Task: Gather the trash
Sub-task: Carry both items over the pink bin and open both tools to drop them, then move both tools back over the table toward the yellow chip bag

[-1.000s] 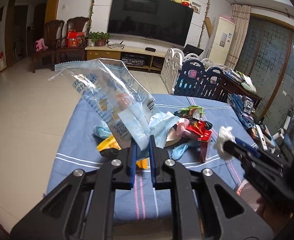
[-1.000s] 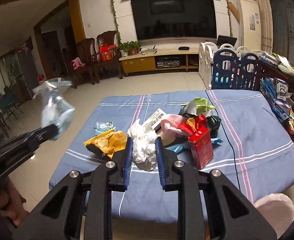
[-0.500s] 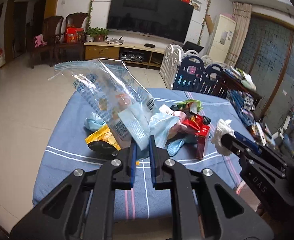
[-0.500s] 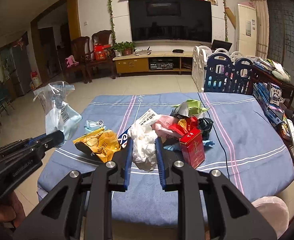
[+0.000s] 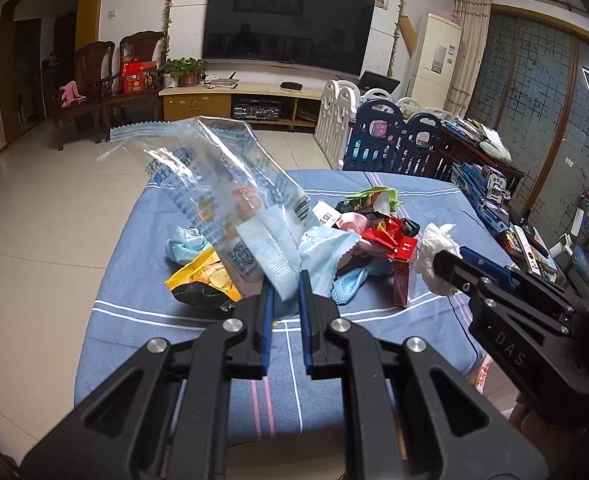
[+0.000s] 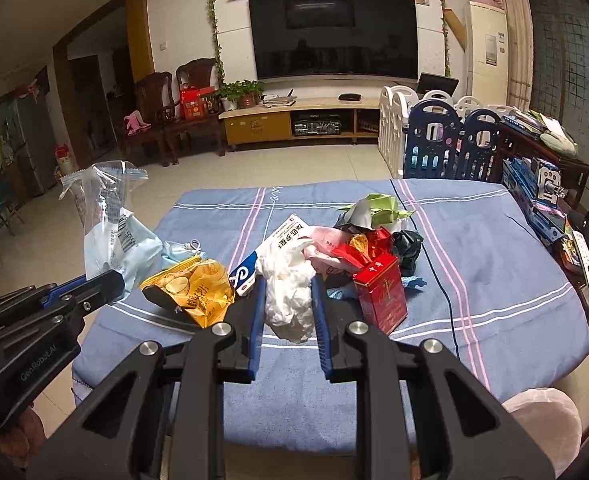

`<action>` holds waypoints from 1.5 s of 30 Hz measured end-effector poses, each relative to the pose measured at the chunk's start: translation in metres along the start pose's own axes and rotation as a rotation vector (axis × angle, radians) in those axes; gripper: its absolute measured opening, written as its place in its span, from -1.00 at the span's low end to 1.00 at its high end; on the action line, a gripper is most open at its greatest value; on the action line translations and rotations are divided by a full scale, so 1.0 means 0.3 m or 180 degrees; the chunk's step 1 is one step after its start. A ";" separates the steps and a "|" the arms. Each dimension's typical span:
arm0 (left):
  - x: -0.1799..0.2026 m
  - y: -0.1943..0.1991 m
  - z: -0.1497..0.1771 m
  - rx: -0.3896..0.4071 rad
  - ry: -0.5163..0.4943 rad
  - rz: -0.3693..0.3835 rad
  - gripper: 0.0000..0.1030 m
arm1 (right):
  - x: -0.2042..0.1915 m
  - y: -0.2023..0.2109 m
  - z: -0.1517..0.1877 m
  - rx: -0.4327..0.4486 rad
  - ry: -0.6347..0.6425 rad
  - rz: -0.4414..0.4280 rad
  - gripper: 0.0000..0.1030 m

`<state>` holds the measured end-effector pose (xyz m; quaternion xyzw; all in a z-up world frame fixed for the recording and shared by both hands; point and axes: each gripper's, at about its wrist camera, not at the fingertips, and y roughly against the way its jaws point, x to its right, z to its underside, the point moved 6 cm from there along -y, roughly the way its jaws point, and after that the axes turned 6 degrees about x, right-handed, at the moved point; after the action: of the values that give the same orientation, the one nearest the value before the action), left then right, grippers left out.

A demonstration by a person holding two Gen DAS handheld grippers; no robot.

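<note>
The left gripper (image 5: 283, 292) has its fingers pinched on a clear blue-printed plastic wrapper (image 5: 230, 196), held up above the near edge of the tabletop (image 5: 142, 220). The right gripper (image 6: 287, 300) clamps a crumpled white tissue (image 6: 288, 280) between its fingers, also raised, it seems, off the blue striped cloth. Behind them on the tabletop lies a trash heap: a yellow chip bag (image 6: 190, 290), a red box (image 6: 380, 296) and a green wrapper (image 6: 374, 206).

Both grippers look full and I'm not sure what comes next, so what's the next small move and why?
Probably swing the right gripper, shut on the white tissue wad, toward the pink-lined bin at the table's near right corner and release. The left gripper also holds a clear plastic wrapper.
</note>
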<state>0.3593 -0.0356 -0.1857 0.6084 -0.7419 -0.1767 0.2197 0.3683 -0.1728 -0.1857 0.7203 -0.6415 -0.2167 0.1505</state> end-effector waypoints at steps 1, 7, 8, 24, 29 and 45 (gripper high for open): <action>0.002 -0.001 0.001 -0.0005 -0.0006 0.0005 -0.75 | -0.002 0.000 0.000 0.0001 0.0002 -0.0004 -0.55; 0.020 -0.006 0.005 -0.0047 -0.0040 0.0103 -0.75 | 0.000 0.009 -0.004 0.0008 -0.0003 -0.0009 -0.55; 0.035 -0.008 0.006 -0.0069 -0.0075 0.0156 -0.75 | 0.010 0.017 -0.007 0.0017 -0.0022 -0.0011 -0.55; 0.836 0.117 0.353 -0.0760 -0.1777 0.2492 -0.72 | 0.612 0.579 0.285 -0.0290 -0.0386 0.0857 -0.55; 0.966 0.096 0.462 -0.0903 -0.2063 0.2542 0.31 | 0.718 0.663 0.361 -0.0425 -0.0709 0.1066 0.01; -0.048 -0.021 0.006 -0.0169 0.0674 -0.0186 0.82 | 0.329 0.483 -0.056 0.0425 -0.0602 0.0440 0.63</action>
<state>0.3659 -0.0227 -0.1922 0.6389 -0.6915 -0.1374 0.3077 0.2606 -0.2905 -0.1114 0.6592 -0.7139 -0.2296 0.0556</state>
